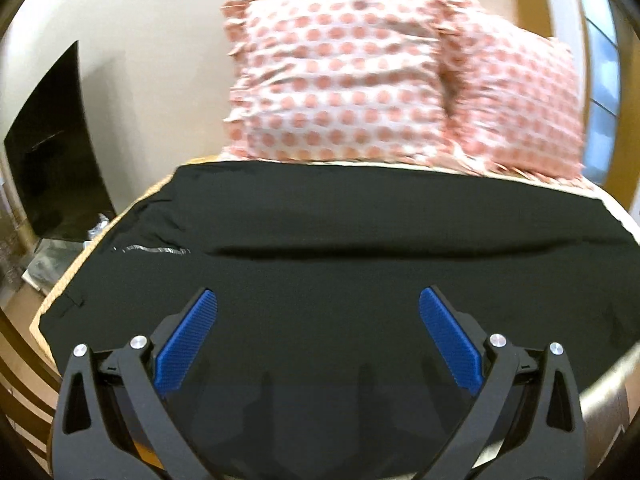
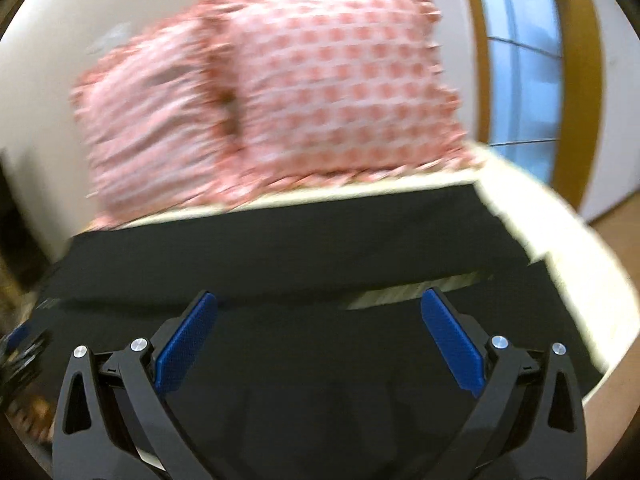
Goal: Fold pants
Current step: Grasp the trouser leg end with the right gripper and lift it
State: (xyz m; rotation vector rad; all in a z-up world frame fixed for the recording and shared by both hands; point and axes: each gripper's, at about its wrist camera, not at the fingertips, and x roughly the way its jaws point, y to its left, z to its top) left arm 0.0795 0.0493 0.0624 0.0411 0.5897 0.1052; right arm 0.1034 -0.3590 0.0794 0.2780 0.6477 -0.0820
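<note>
Black pants [image 1: 340, 216] are lying spread across a cream bed [image 1: 624, 220] in the left wrist view, below two spotted pillows [image 1: 340, 68]; the left gripper [image 1: 318, 300] is hovering wide and empty over them. From the right wrist, the right gripper [image 2: 319, 300] is gaping too, near the leg ends [image 2: 500, 240]. Folding is seemingly just starting; next each needs an edge to pinch

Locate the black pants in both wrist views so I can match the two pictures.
Left wrist view: black pants span the middle, behind the open fingers.
Right wrist view: black pants cross the centre, their ends at right.
Shared landmark: the pink dotted pillows beyond the pants.
</note>
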